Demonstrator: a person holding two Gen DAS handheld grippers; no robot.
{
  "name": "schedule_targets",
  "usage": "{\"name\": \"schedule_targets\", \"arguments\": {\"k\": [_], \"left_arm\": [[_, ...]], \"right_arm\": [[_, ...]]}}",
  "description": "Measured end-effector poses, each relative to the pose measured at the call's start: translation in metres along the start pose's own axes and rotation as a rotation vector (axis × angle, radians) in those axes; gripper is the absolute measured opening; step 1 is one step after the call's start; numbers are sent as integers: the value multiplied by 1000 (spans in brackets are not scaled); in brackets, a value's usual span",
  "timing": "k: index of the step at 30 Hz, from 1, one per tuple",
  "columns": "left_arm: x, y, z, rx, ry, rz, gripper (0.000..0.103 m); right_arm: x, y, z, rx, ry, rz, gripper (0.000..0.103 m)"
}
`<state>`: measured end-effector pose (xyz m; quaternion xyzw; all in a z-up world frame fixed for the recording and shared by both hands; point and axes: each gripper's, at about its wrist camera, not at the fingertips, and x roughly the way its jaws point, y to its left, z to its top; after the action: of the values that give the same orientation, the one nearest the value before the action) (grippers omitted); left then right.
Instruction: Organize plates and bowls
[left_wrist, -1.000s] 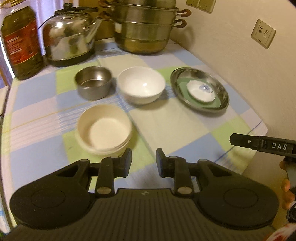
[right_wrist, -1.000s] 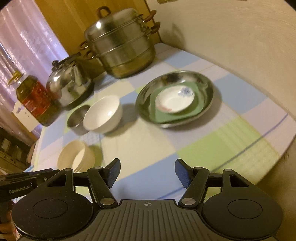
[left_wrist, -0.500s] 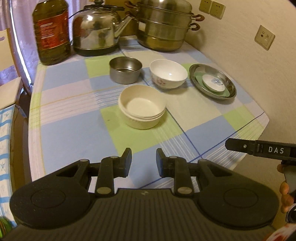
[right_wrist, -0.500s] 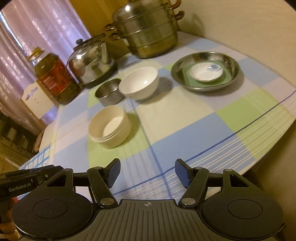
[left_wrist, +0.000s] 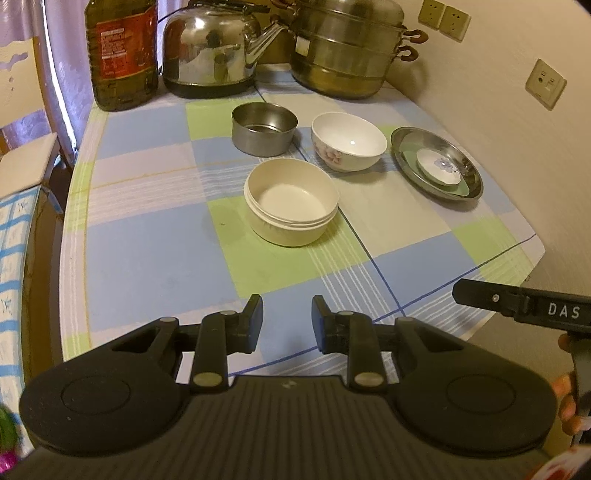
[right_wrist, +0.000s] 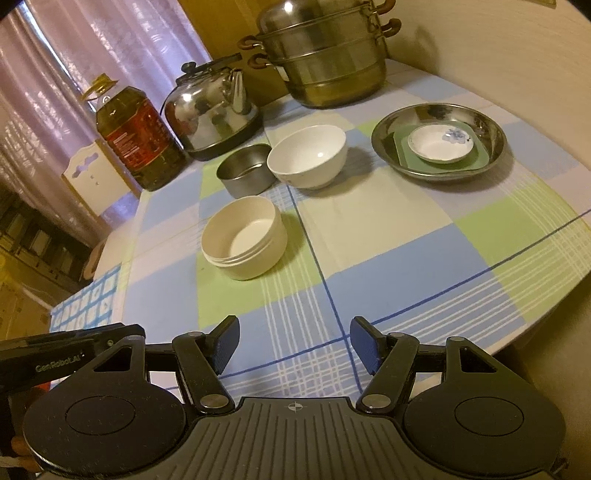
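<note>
Checked cloth in blue, green and white covers the table (left_wrist: 155, 251). On it: cream bowl (left_wrist: 291, 203) at centre; steel cup (left_wrist: 264, 128) and white flowered bowl (left_wrist: 349, 142) side by side behind it; steel plate (right_wrist: 438, 142) to the right, holding a green square dish (right_wrist: 476, 158) with a small white saucer (right_wrist: 439, 144) on top. My left gripper (left_wrist: 287, 325) is narrowly parted, empty. My right gripper (right_wrist: 294, 345) is opening, nothing between its jaws. Both hover over the near edge, well apart from the dishes.

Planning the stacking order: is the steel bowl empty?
Empty. The steel bowl stands upright, and the left wrist view shows its bare metal floor.
</note>
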<state>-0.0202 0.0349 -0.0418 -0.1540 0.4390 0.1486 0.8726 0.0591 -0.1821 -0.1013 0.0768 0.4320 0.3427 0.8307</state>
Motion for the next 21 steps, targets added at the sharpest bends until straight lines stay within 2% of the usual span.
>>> {"name": "schedule_targets", "arguments": {"k": [3,21], "left_arm": [[4,-7,2,-18,8,9,25],[31,-37,14,-169,-3,126,29]], "right_arm": [[1,-10,6,0,7,25,83],[34,-60,46,-134,122,64,83]]}}
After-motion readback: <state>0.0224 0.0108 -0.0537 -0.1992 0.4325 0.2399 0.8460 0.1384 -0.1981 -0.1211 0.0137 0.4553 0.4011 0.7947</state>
